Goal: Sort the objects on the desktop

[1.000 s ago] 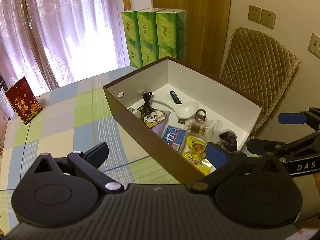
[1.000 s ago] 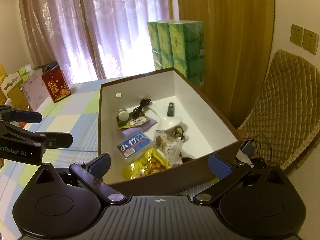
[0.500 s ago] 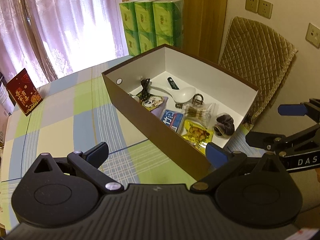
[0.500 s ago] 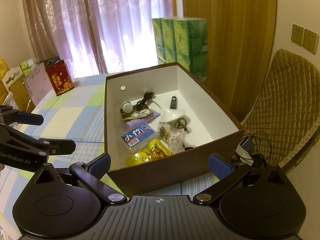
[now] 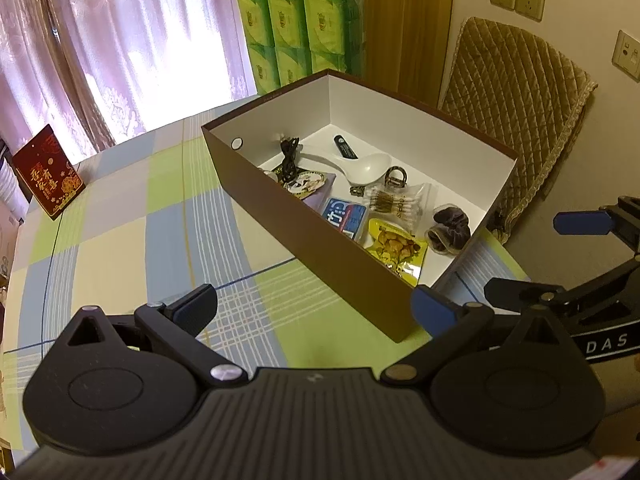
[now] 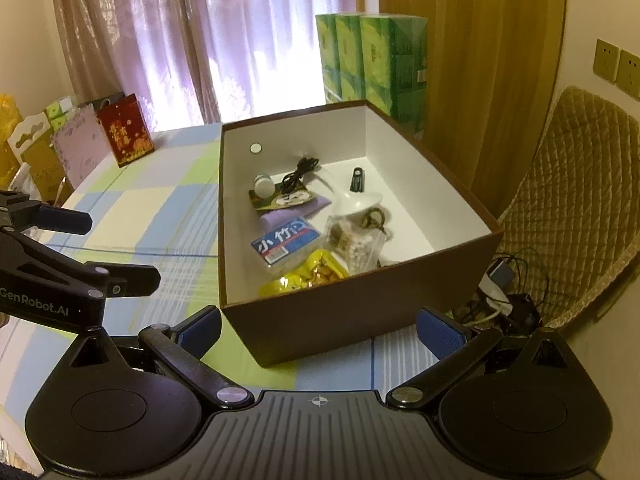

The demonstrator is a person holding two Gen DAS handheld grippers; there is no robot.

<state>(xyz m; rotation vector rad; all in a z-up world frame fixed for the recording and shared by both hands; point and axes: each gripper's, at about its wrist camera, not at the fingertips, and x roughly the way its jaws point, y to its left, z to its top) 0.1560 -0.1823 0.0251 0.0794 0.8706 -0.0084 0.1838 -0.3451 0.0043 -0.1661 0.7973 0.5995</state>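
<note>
Task items: a white spoon (image 5: 366, 166), black cable (image 6: 298, 172), blue packet (image 6: 286, 240), yellow snack bag (image 5: 398, 246), cotton-swab bag (image 5: 400, 200) and dark hair tie (image 5: 448, 230) all lie inside the brown box (image 6: 360, 312).
Box position: on the checked desk (image 5: 160, 240), toward its right edge, well short of the red gift bag (image 5: 48, 176) at the far left corner.
Left gripper (image 5: 316, 310): fingers spread wide, holding nothing.
Right gripper (image 6: 320, 326): fingers likewise released and empty.
Key relation: the box lies ahead of both grippers; its long axis runs away from the right gripper and diagonally, up-left to lower-right, across the left view. The right gripper appears nearer, facing the short near wall.
Judgement: sorting looks largely complete; no loose item is visible on the desk.
View difference: the left view shows the hair tie; in the right view it is hidden behind the near wall. The right view shows a small white jar (image 6: 264, 184) and floor cables (image 6: 504, 300).
</note>
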